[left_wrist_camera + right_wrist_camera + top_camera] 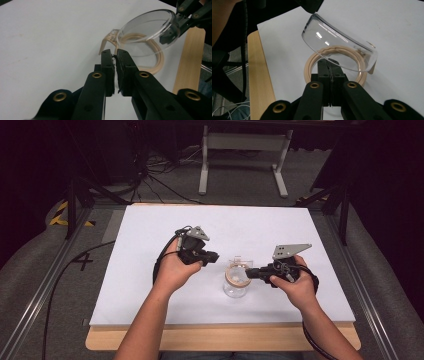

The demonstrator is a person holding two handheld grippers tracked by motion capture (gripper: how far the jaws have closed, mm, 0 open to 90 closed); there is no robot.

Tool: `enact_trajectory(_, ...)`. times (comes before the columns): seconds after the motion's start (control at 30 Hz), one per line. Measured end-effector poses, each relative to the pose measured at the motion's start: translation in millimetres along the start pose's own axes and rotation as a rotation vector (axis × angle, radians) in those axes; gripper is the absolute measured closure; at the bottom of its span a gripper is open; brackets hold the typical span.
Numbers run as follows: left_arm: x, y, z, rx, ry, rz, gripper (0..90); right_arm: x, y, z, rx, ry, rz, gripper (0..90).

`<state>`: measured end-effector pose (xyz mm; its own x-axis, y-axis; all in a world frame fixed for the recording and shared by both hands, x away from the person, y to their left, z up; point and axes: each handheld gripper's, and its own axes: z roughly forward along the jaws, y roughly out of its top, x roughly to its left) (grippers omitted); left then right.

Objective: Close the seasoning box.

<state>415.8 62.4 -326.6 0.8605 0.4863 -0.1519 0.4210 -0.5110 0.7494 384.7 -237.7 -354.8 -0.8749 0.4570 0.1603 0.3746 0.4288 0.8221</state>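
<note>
Lifting the clear lid [337, 47] off the beige ring [312, 65]

Right gripper [331, 65] pinched the lid's rim; left gripper [114, 56] waited closed, empty. A steady, level lift seemed best.

Black tools [212, 256] — brass rivets, grey plates

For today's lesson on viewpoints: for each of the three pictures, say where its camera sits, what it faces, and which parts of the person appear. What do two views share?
High view: above the table, looking down; both forearms, left gripper, right gripper.
Left gripper view: behind near-shut jaws, facing the clear lid.
Right gripper view: behind jaws clamping that lid's rim.
Shared: lid and tan ring.
</note>
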Motion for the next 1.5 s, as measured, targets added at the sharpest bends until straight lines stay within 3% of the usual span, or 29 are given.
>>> enact_trajectory(0.13,-6.6,-13.8,-9.1,0.057,0.008,-0.011,82.1,3.8,0.2,-0.4,0.024,0.003,-0.012,89.9)
enact_trajectory(0.27,-10.9,-27.5,-16.0,0.08,0.031,-0.019,81.7,6.7,-0.1,-1.6,0.042,0.002,-0.019,89.9)
enact_trajectory(0.43,-9.6,-38.2,-22.3,0.104,0.066,-0.041,80.4,7.4,-1.9,-0.6,0.065,0.0,-0.019,89.9)
enact_trajectory(0.63,-4.0,-48.7,-23.5,0.153,0.07,-0.062,80.2,7.1,-4.3,-0.4,0.086,0.002,-0.016,89.9)
enact_trajectory(1.03,3.7,-63.7,-18.1,0.184,0.082,-0.086,77.2,3.2,-10.4,1.0,0.142,0.017,-0.003,89.9)
enact_trajectory(1.23,5.8,-66.8,-16.3,0.196,0.073,-0.093,77.9,4.6,-13.5,4.3,0.217,0.035,0.005,89.8)
enact_trajectory(1.5,6.7,-66.4,-18.7,0.165,0.092,-0.09,76.8,4.8,-11.4,-2.2,0.194,0.03,0.005,89.6)
